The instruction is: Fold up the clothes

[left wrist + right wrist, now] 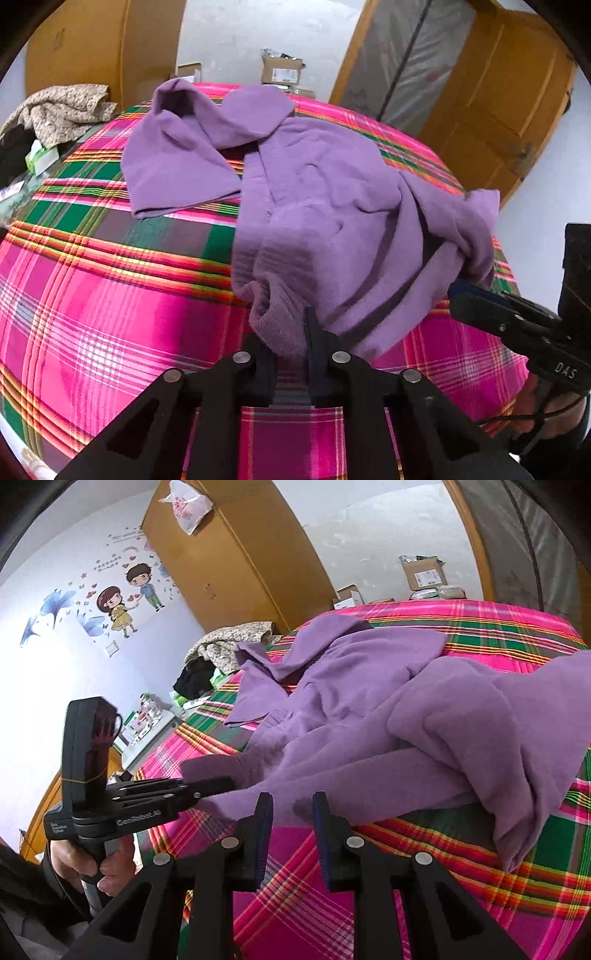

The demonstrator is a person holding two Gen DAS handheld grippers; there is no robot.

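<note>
Folding hardly begun: purple garment lies crumpled on the plaid bed

The plaid bedcover (110,295) carries the purple garment (325,206), its sleeves thrown out and no neat fold visible; the left gripper (291,332) pinches its near hem, the right gripper (291,812) is spread just before the near edge, holding nothing

Purple garment (325,206): near hem hidden between left gripper (290,332) fingers; right sleeve end cut off, right wrist view. Box (279,70) label probably printed, unreadable.
</note>
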